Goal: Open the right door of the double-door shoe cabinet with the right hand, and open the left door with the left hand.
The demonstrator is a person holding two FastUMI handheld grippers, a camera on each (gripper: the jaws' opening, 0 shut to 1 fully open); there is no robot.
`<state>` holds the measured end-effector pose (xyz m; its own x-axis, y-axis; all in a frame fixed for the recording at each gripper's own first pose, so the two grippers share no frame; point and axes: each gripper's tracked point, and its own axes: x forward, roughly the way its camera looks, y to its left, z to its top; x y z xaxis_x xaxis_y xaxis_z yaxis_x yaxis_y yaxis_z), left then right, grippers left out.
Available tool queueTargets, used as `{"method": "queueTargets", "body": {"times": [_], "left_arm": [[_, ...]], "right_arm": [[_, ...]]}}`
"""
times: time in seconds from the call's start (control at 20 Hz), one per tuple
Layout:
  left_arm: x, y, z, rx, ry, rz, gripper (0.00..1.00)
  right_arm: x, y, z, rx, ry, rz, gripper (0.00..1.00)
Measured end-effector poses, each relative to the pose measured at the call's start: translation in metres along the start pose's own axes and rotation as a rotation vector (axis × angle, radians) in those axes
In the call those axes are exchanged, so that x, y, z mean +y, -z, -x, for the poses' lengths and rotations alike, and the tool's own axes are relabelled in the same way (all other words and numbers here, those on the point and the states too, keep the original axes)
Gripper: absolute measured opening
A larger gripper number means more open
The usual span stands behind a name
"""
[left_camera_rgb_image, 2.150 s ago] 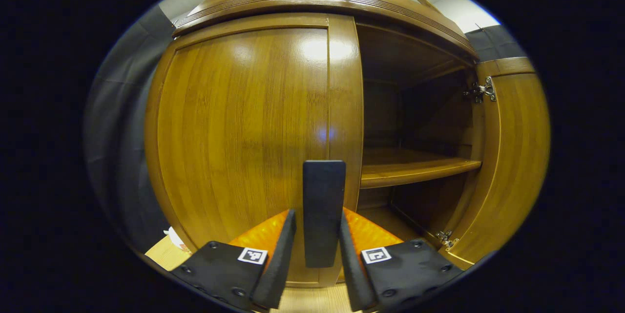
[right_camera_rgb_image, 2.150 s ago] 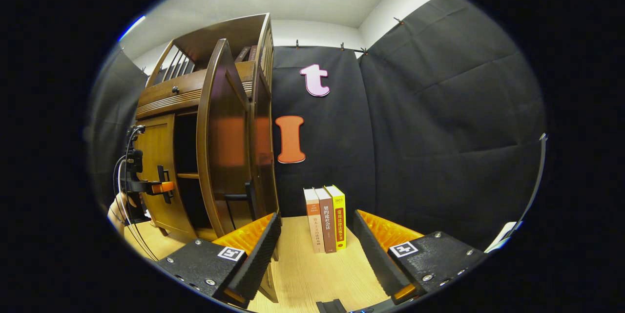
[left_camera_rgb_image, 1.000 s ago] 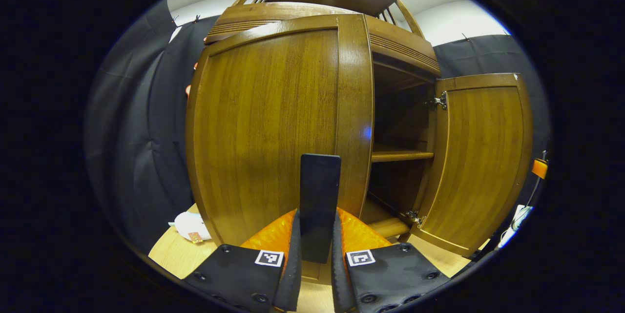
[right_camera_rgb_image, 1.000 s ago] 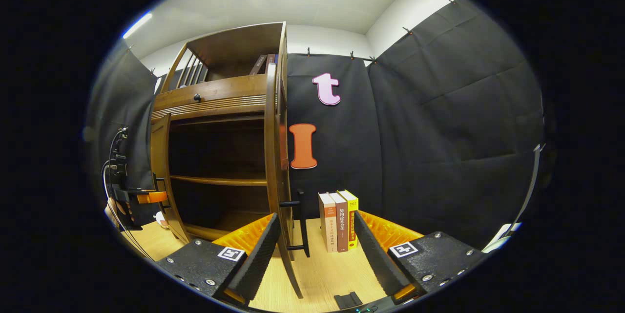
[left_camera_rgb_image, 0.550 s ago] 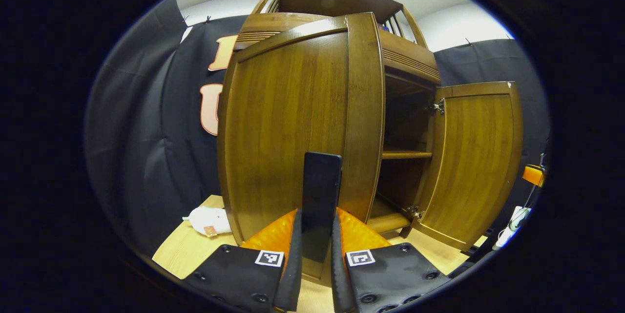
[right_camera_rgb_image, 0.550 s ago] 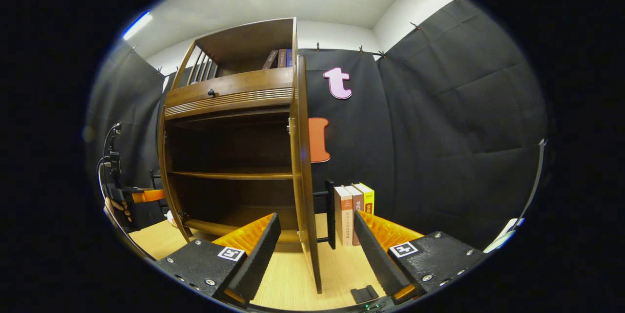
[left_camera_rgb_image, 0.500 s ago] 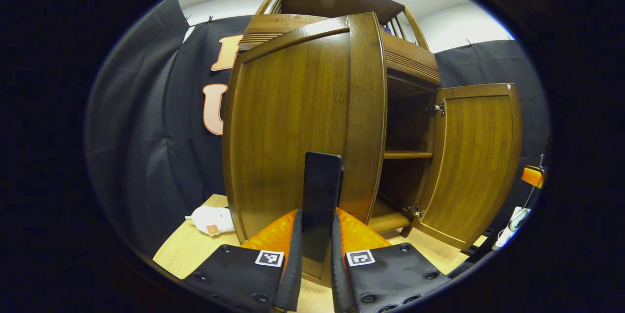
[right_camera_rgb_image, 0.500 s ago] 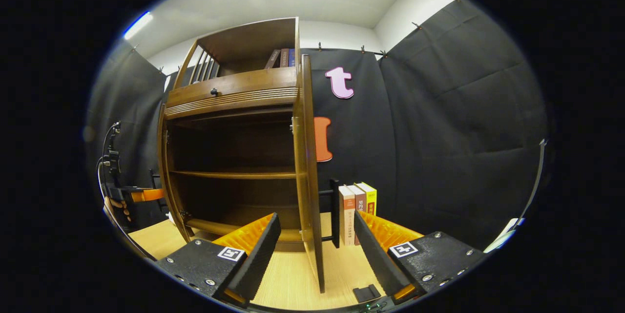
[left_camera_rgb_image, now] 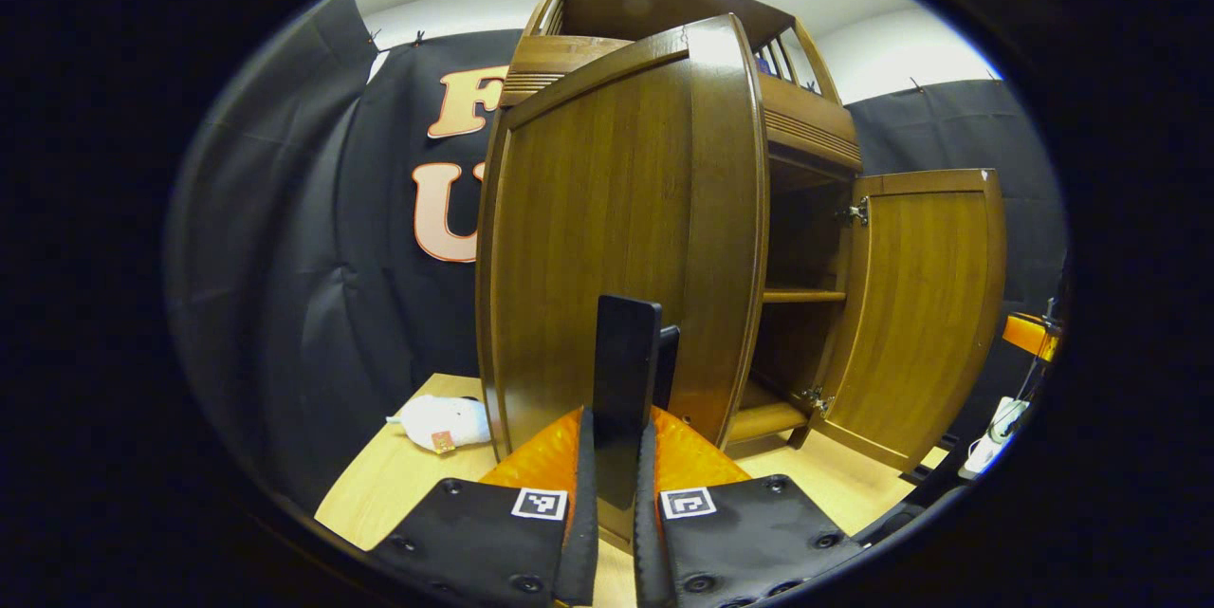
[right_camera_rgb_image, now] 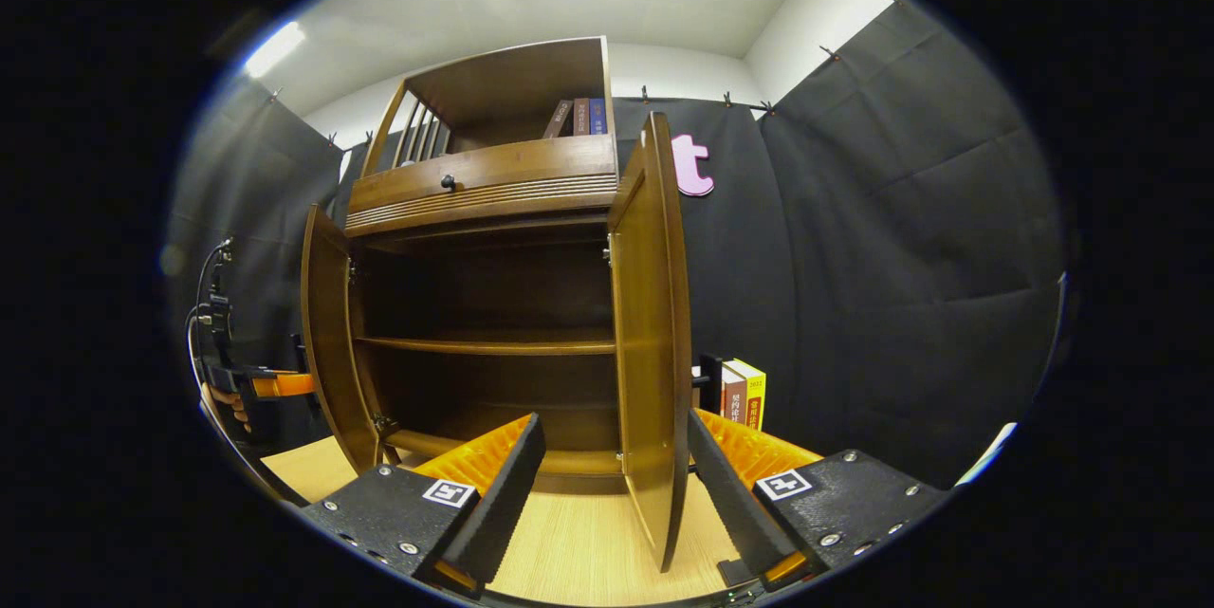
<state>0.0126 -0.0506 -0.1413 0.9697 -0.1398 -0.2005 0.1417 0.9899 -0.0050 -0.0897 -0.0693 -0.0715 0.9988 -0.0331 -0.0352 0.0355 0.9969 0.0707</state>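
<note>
left gripper view | left gripper (left_camera_rgb_image: pixel 614 456) seemingly clamps handle (left_camera_rgb_image: pixel 626 380) | left door (left_camera_rgb_image: pixel 607 238) ajar

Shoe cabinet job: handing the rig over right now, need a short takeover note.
Left gripper: shut on the left door's handle.
Right gripper: open, holds nothing, clear of the right door.
Cabinet: stands on the table. Both doors stand swung out; shelf and interior are exposed.
Done: right door open; left door pulled wide open.
Left: probably just let go of the handle and back the left gripper off, unless the left door should go wider.
</note>
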Motion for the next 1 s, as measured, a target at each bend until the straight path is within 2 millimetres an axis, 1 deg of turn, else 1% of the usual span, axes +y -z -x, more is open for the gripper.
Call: {"method": "queueTargets", "body": {"times": [0.05,0.1,0.15,0.2,0.25,0.3,0.35,0.4,0.45,0.55,0.6,0.7,0.75,0.8,0.9,0.95,1.0], "left_arm": [[0.002,-0.003,0.002,0.002,-0.001,0.006,0.17],[0.006,-0.004,0.004,0.001,-0.005,0.006,0.22],[0.012,-0.005,0.008,-0.001,-0.012,0.008,0.22],[0.017,-0.006,0.011,-0.003,-0.02,0.004,0.22],[0.023,-0.007,0.014,-0.009,-0.032,-0.004,0.17],[0.031,-0.007,0.019,0.0,-0.057,-0.016,0.22],[0.04,-0.007,0.023,-0.007,-0.075,-0.027,0.14],[0.046,-0.007,0.028,-0.005,-0.085,-0.038,0.17],[0.054,-0.008,0.032,-0.009,-0.098,-0.039,0.17],[0.07,-0.009,0.036,-0.009,-0.113,-0.037,0.17],[0.075,-0.01,0.039,-0.01,-0.112,-0.03,0.13],[0.086,-0.01,0.041,-0.013,-0.104,-0.014,0.13],[0.091,-0.01,0.043,-0.013,-0.101,-0.01,0.17],[0.096,-0.01,0.043,-0.012,-0.099,-0.009,0.13],[0.105,-0.009,0.045,-0.013,-0.098,-0.012,0.13],[0.108,-0.01,0.047,-0.017,-0.101,-0.011,0.16],[0.114,-0.01,0.048,-0.02,-0.103,-0.011,0.16]], "right_arm": [[0.003,0.002,-0.001,0.004,-0.003,0.0,0.99],[0.006,0.003,-0.002,0.007,-0.008,0.0,0.99],[0.009,0.005,-0.003,0.011,-0.012,0.001,0.99],[0.012,0.006,-0.003,0.014,-0.016,0.0,0.99],[0.015,0.007,-0.004,0.017,-0.019,-0.002,0.99],[0.018,0.006,-0.005,0.018,-0.024,-0.003,0.99],[0.021,0.005,-0.006,0.016,-0.029,-0.003,0.99],[0.024,0.003,-0.007,0.013,-0.032,-0.004,0.99],[0.027,0.001,-0.008,0.008,-0.036,-0.004,0.92],[0.036,0.002,-0.009,0.004,-0.046,-0.006,0.92],[0.041,0.002,-0.01,0.004,-0.051,-0.005,0.92],[0.051,0.004,-0.014,0.007,-0.061,-0.002,0.92],[0.056,0.005,-0.013,0.009,-0.067,-0.002,0.92],[0.062,0.006,-0.013,0.011,-0.073,-0.002,0.99],[0.071,0.007,-0.013,0.012,-0.083,-0.001,0.99],[0.074,0.007,-0.014,0.011,-0.084,0.002,0.99],[0.078,0.006,-0.018,0.01,-0.086,0.002,0.92]]}}
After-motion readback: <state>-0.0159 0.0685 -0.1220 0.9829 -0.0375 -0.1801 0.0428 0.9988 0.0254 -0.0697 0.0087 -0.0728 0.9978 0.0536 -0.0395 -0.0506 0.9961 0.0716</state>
